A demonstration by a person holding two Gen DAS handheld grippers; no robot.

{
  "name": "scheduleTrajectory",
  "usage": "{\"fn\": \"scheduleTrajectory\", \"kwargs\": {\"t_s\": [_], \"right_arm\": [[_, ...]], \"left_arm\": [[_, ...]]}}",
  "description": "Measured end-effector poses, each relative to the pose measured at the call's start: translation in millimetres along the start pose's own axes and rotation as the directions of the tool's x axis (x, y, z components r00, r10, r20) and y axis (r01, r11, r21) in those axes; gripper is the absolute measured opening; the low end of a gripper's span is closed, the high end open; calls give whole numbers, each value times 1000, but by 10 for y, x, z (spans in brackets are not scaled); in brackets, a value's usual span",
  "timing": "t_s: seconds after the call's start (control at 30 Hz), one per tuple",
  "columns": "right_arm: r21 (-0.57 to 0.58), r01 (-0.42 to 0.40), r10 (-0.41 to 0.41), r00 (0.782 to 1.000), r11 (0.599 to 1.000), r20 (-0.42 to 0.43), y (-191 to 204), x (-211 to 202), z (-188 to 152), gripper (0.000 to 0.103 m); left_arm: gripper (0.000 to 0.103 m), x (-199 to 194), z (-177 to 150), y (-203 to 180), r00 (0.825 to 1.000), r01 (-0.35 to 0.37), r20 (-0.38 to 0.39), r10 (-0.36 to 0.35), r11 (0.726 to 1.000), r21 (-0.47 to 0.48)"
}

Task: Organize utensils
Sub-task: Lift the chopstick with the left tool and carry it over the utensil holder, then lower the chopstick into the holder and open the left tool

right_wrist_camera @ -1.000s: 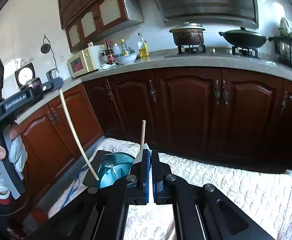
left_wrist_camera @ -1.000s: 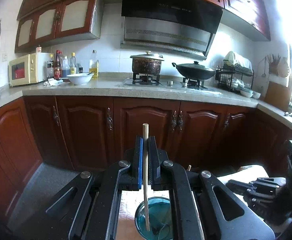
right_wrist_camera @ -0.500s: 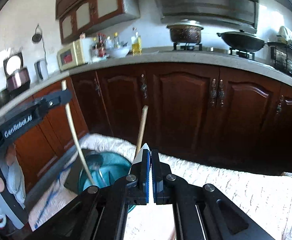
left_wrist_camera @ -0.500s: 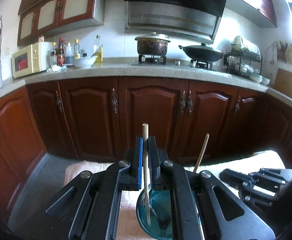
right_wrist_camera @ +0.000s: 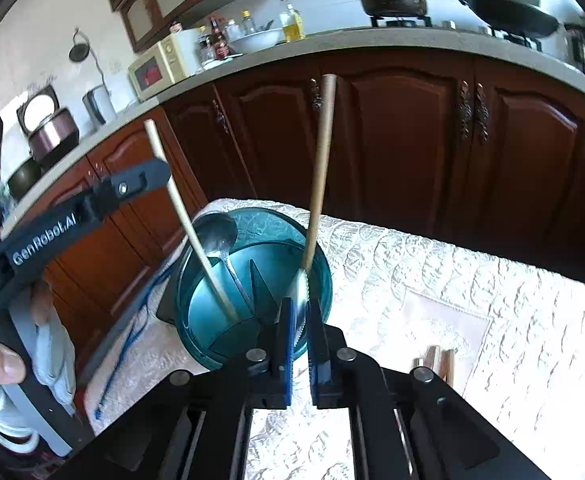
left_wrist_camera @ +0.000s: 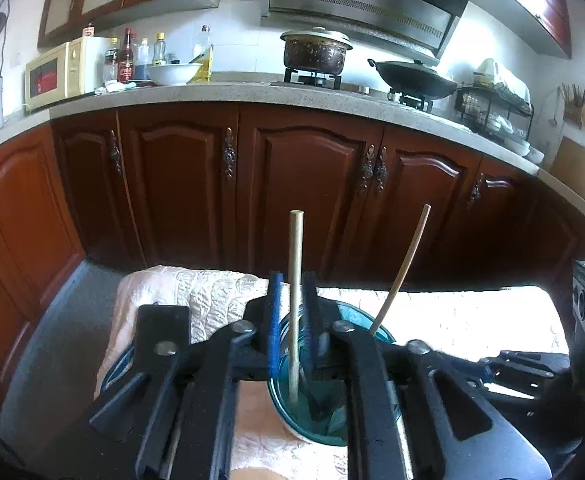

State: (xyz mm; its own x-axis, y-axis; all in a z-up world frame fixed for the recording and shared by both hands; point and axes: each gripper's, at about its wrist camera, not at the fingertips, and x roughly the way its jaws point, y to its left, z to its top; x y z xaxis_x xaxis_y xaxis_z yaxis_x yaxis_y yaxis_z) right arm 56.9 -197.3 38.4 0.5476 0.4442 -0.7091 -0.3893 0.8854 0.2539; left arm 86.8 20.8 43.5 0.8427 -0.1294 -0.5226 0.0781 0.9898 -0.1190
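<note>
A teal divided utensil holder (right_wrist_camera: 252, 284) stands on the white quilted cloth (right_wrist_camera: 472, 304); it also shows in the left wrist view (left_wrist_camera: 332, 400). My left gripper (left_wrist_camera: 292, 312) has its jaws a little apart around a pale wooden chopstick (left_wrist_camera: 295, 288), whose lower end is inside the holder; the same chopstick shows in the right wrist view (right_wrist_camera: 188, 224). My right gripper (right_wrist_camera: 298, 320) is just at the holder's near rim, jaws slightly apart around a wooden-handled utensil (right_wrist_camera: 319, 168) standing in the holder. A metal spoon (right_wrist_camera: 220, 236) leans in the holder.
Two wooden sticks (right_wrist_camera: 438, 360) lie on the cloth at the right. A blue cord (right_wrist_camera: 128, 344) trails off the cloth's left edge. Dark wooden cabinets (left_wrist_camera: 304, 184) and a stone counter (left_wrist_camera: 252, 92) with a pot, wok and microwave stand behind.
Both grippers tipped down and came in over the holder. Both pairs of jaws have opened slightly, and the chopstick and the wooden-handled utensil now stand in the holder.
</note>
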Motion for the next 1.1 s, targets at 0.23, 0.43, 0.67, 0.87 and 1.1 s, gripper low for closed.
{"fn": "scheduleTrajectory", "kwargs": {"t_s": [0.23, 0.43, 0.67, 0.87, 1.1], "right_arm": [[21, 9, -9, 1000, 1000, 11, -107, -210, -120, 23], [12, 36, -36, 998, 999, 41, -85, -437, -199, 24], [-4, 109, -109, 992, 994, 69, -95, -748, -329, 28], [20, 157, -158, 985, 987, 73, -210, -975, -508, 30], [72, 211, -215, 975, 975, 55, -494, -1200, -769, 31]], "left_arm": [[39, -222, -43, 2, 1000, 31, 0, -31, 999, -18], [40, -384, -229, -131, 1000, 24, -20, -24, 1000, -1], [40, -445, -503, -423, 998, 38, -60, -36, 999, 39], [40, -417, -677, -659, 992, 72, -107, -66, 996, 55], [40, -371, -832, -899, 984, 112, -149, -98, 990, 84]]}}
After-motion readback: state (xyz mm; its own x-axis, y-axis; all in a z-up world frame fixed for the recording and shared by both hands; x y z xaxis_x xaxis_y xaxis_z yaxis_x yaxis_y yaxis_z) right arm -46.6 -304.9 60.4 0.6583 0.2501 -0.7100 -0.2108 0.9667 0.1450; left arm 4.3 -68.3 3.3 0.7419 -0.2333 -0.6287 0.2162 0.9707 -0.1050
